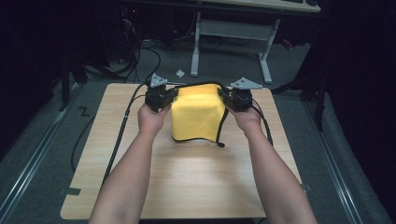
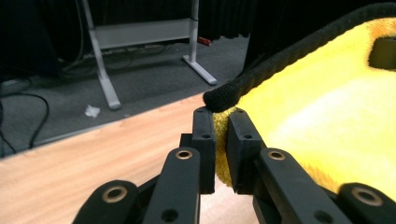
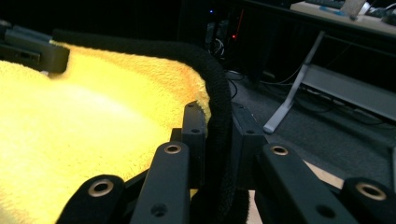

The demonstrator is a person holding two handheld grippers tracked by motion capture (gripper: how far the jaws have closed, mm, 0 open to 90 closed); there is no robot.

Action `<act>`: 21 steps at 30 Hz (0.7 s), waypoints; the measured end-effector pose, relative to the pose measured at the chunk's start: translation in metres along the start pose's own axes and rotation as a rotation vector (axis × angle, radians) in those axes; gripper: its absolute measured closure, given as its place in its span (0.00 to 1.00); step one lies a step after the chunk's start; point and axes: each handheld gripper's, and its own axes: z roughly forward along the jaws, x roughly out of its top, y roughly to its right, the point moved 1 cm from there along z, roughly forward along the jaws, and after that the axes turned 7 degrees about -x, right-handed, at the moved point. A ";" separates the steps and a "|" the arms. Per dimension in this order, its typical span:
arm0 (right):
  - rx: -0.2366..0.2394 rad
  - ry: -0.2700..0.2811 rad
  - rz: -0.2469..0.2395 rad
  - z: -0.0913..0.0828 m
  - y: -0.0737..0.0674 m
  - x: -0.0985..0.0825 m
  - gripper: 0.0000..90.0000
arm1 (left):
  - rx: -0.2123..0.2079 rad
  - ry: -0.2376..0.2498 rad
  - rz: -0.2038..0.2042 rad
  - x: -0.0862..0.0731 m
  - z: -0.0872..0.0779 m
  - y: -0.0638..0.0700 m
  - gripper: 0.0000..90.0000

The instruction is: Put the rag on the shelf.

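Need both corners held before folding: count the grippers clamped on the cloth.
2. The left gripper grips the yellow cloth at its upper left corner; the right gripper grips its upper right corner, on the black edging.

The high view is looking forward and down from above the person's side of the table (image 1: 187, 186), taking in the whole tabletop, both forearms and the floor and white desk frame (image 1: 231, 32) beyond. The left gripper view is riding just behind the left tongs (image 2: 221, 122), looking along them, very near a yellow cloth (image 2: 327, 107), and is facing across the table's far edge toward the same desk frame (image 2: 140, 32). The right gripper view is sitting equally close behind the right tongs (image 3: 219, 116), facing the cloth (image 3: 84, 130) and the floor behind. All three views are sharing the cloth, and each gripper view is catching the opposite tongs at the cloth's other corner.
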 end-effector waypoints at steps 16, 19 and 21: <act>0.062 -0.055 0.045 0.007 0.001 -0.020 0.88 | -0.052 -0.061 -0.091 -0.033 0.003 -0.006 0.93; 0.060 -0.059 0.061 0.007 0.001 -0.022 0.88 | -0.049 -0.062 -0.092 -0.036 0.004 -0.006 0.93; 0.061 -0.061 0.071 0.008 0.001 -0.024 0.88 | -0.049 -0.064 -0.093 -0.038 0.005 -0.005 0.93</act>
